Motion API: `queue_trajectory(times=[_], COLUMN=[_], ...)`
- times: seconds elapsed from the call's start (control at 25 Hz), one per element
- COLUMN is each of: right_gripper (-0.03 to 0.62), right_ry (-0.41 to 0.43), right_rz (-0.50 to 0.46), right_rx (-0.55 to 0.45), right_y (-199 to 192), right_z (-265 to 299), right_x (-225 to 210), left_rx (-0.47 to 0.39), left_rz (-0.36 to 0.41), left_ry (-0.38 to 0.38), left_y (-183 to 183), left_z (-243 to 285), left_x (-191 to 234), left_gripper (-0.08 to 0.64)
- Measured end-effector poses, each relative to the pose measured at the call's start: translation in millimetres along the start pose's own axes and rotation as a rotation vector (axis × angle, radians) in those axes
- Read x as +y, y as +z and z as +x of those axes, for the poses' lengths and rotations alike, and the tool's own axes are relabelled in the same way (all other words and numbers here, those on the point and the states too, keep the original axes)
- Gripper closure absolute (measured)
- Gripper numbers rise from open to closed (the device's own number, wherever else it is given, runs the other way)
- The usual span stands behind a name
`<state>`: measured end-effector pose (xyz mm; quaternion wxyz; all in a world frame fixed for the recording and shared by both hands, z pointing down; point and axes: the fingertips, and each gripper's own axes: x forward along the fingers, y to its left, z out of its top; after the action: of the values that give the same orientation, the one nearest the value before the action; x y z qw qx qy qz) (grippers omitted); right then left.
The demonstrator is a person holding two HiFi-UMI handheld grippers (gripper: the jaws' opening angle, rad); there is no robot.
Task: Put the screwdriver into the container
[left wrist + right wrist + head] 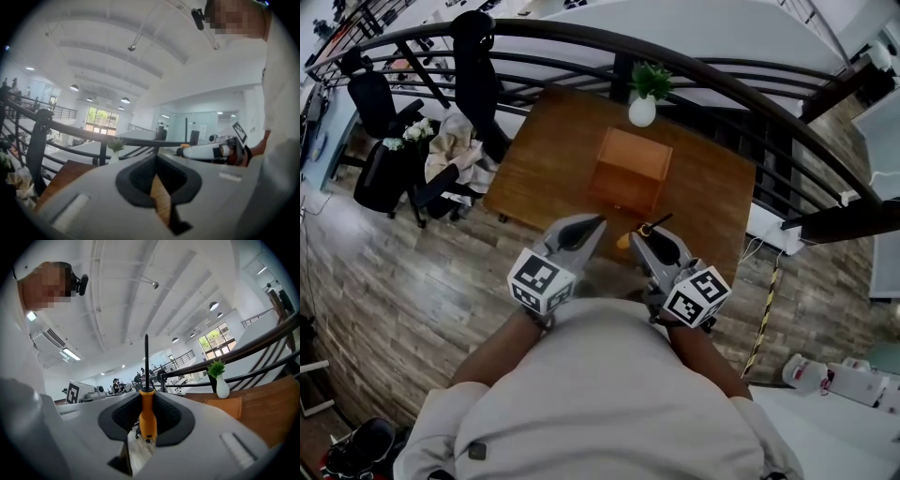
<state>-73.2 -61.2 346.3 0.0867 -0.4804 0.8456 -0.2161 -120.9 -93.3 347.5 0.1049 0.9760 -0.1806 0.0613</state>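
The screwdriver [147, 416] has an orange handle and a thin black shaft, and it stands upright between the jaws of my right gripper [146, 397], which is shut on the handle. In the head view the screwdriver [625, 241] and right gripper [642, 234] hang over the near edge of the brown table [712, 202]. The container [628, 172], an open wooden box, sits mid-table, just beyond both grippers; the right gripper view also shows the container [224, 407]. My left gripper [598, 221] hovers beside the right one. Its jaws [156, 157] are shut with nothing between them.
A white vase with a green plant [642, 105] stands at the table's far edge behind the box. A curved black railing [741, 94] runs round the far side. Black office chairs [389, 164] and crumpled cloth lie to the left on the wood floor.
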Motion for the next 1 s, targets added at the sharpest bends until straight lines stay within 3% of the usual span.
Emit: queue_trajectory(times=[0.28,1.0], right_gripper=[0.508,0.508], right_ry=[-0.026,0.043], right_rz=[0.013,0.027], right_rx=[0.014,0.042], right_y=[-8.5,5.7], right_z=[2.8,22.0], right_x=[-4.7,-41.7], left_rx=[0.013,0.029], left_rz=[-0.017,-0.024], left_ry=[-0.019,0.042], left_y=[-10.6,-8.5], left_z=[0.5,34.1], left_x=[2.4,21.1], left_gripper=[0.557,0.557])
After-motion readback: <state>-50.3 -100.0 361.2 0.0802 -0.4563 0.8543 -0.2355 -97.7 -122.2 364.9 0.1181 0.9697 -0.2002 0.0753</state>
